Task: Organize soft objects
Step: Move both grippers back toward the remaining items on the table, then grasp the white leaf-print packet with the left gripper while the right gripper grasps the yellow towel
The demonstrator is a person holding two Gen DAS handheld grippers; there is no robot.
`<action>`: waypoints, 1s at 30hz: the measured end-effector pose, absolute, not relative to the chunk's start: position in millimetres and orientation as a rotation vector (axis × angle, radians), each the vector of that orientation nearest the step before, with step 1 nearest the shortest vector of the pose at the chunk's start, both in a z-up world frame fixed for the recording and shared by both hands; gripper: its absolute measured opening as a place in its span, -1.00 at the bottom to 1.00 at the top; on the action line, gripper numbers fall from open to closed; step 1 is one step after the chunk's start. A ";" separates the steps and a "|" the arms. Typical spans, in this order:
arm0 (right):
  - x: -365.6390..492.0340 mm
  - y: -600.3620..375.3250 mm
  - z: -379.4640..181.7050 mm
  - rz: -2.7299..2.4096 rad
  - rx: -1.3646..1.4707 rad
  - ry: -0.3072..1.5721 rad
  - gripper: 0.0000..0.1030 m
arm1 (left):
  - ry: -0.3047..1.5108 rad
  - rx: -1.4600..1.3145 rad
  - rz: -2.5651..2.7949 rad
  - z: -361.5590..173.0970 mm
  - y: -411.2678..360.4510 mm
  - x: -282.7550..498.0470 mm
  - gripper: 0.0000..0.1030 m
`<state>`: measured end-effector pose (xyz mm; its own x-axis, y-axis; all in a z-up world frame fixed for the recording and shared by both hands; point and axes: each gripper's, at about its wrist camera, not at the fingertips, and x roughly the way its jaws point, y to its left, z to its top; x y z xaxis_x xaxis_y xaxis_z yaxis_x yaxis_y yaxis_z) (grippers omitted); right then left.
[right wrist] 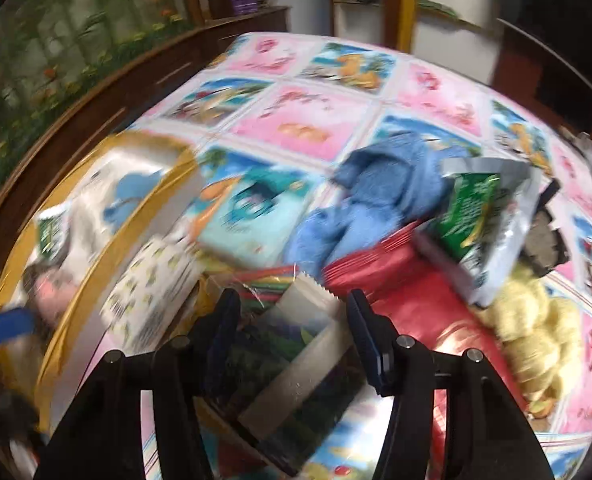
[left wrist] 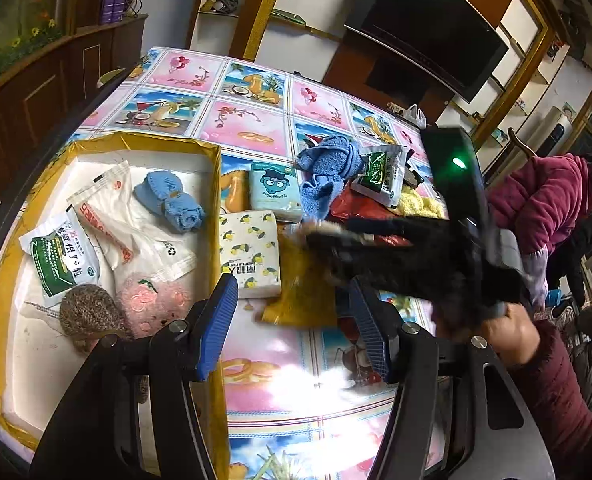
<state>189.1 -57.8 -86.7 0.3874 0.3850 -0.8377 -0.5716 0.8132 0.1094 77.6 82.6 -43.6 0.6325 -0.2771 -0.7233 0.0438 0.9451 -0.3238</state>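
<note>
Right gripper carries a packet toward the box while the left waits open.

Left view: the left gripper [left wrist: 296, 328] hovers with fingers spread and empty over the table [left wrist: 296, 380], just beside the yellow-rimmed box [left wrist: 216, 184], which already holds blue socks [left wrist: 170, 202], a pouch [left wrist: 62, 254] and a pink cloth [left wrist: 152, 300]; tissue packs [left wrist: 250, 254] and a blue towel [left wrist: 327, 172] lie outside, so sorting is unfinished.
Right view: badly blurred, but the right gripper [right wrist: 292, 340] seems to have its fingers around a silver-edged packet [right wrist: 296, 360] without clearly pinching it. I judge the slick packet could slip free mid-swing, or clip the box wall and tip short.
</note>
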 end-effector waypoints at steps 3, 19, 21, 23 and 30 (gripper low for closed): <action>164.4 -62.8 -86.8 0.824 -0.185 1.079 0.07 | 0.876 -0.284 -0.201 -47.5 79.2 81.5 0.13; 144.9 -207.1 -61.7 0.525 0.006 0.938 0.08 | 0.949 0.016 -0.246 -84.5 -22.8 86.9 0.13; 149.6 -216.9 -62.9 0.494 0.023 0.926 0.08 | 0.953 0.041 -0.221 -88.0 -30.0 95.6 0.13; 152.4 -224.2 -65.2 0.476 0.032 0.933 0.09 | 0.957 0.040 -0.217 -91.3 -35.0 106.0 0.13; 168.6 -241.1 -66.4 0.390 0.047 0.889 0.10 | 1.031 0.045 -0.234 -110.2 -52.5 142.3 0.13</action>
<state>168.6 -241.1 -66.4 0.5651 0.3506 -0.7468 -0.3121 0.9288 0.2000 142.3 -52.5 -110.2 0.4911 -0.1716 -0.8541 0.2139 0.9741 -0.0728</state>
